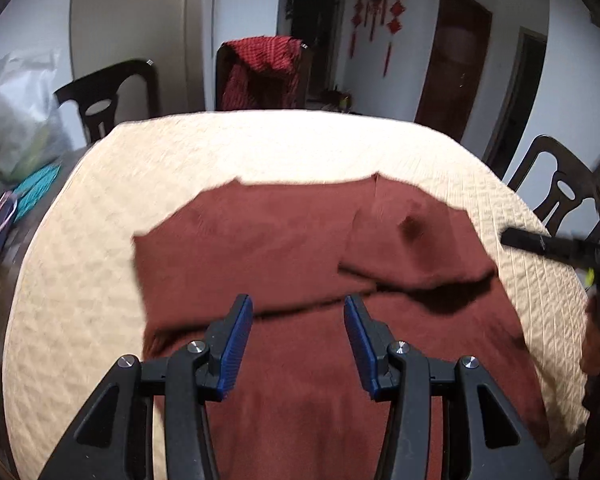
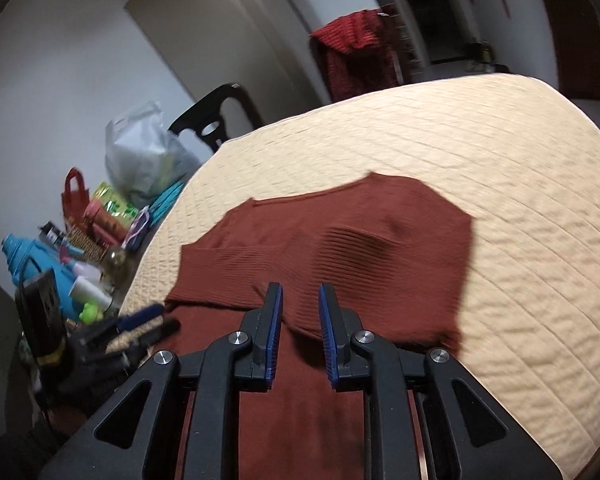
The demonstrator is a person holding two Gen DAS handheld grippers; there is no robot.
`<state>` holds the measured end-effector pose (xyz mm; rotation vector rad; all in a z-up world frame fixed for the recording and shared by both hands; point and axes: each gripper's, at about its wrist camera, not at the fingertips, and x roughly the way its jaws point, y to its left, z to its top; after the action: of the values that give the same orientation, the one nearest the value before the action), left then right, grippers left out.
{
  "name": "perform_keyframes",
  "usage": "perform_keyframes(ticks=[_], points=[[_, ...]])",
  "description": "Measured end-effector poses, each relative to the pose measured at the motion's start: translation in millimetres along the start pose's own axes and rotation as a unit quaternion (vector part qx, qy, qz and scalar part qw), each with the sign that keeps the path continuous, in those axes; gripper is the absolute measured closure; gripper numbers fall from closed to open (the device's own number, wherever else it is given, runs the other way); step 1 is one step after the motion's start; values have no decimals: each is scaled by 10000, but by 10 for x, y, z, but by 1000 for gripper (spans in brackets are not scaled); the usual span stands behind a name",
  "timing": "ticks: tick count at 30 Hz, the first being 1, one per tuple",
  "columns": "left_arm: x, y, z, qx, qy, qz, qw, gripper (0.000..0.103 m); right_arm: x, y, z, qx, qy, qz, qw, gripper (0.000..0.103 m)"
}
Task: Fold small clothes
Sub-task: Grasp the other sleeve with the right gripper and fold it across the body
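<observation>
A rust-brown ribbed knit garment [image 1: 260, 240] lies spread on the cream quilted table cover [image 1: 260, 148]. Its right part is folded over as a flap [image 1: 412, 248]. My left gripper [image 1: 297, 302] hovers over the near half of the garment, open, with nothing between its blue pads. At the right edge of the left wrist view the right gripper [image 1: 560, 250] shows as a blurred black bar. In the right wrist view the right gripper [image 2: 300, 288] stands over the folded flap [image 2: 340, 240], its jaws a narrow gap apart with no cloth pinched. The left gripper [image 2: 140, 328] is blurred at lower left.
Dark wooden chairs [image 1: 108, 96] stand around the table; one at the far side carries a red cloth [image 1: 264, 68]. A plastic bag [image 2: 148, 152], bottles and a small red bag [image 2: 76, 196] crowd the left end. The cover [image 2: 500, 160] is bare beyond the garment.
</observation>
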<state>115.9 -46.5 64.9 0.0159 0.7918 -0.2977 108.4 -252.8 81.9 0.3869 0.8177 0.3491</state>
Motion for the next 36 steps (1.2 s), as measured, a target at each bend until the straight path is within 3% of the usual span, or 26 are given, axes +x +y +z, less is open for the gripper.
perform_keyframes(ticks=[5, 12, 14, 17, 18, 24, 28, 31, 33, 36], points=[[392, -123, 291, 196, 266, -465, 9984, 53, -90, -252, -84, 346, -109, -70, 9993, 84], [969, -441, 402, 744, 800, -628, 9920, 55, -56, -460, -126, 566, -80, -125, 9983, 84], [1013, -555, 377, 985, 706, -586, 9909, 62, -36, -485, -127, 587, -64, -120, 9982, 84], [985, -626, 392, 1049, 668, -669, 9900, 94, -15, -505, -127, 579, -53, -116, 9982, 84], [954, -630, 396, 1051, 626, -691, 9901, 97, -2, -502, -120, 580, -44, -115, 9982, 84], [575, -357, 438, 428, -60, -583, 9974, 98, -23, -445, -92, 455, -123, -112, 9988, 84], [577, -138, 295, 114, 146, -520, 9985, 97, 72, -437, -55, 329, -29, -252, 9991, 84], [683, -78, 189, -50, 485, -506, 9975, 93, 247, -466, -55, 164, 302, -650, 9973, 84], [625, -49, 170, -104, 478, -575, 9971, 93, 317, -495, -58, 61, 507, -918, 9945, 84], [462, -3, 217, -140, 239, -522, 9983, 90, 245, -512, -34, -1, 427, -948, 9946, 84]])
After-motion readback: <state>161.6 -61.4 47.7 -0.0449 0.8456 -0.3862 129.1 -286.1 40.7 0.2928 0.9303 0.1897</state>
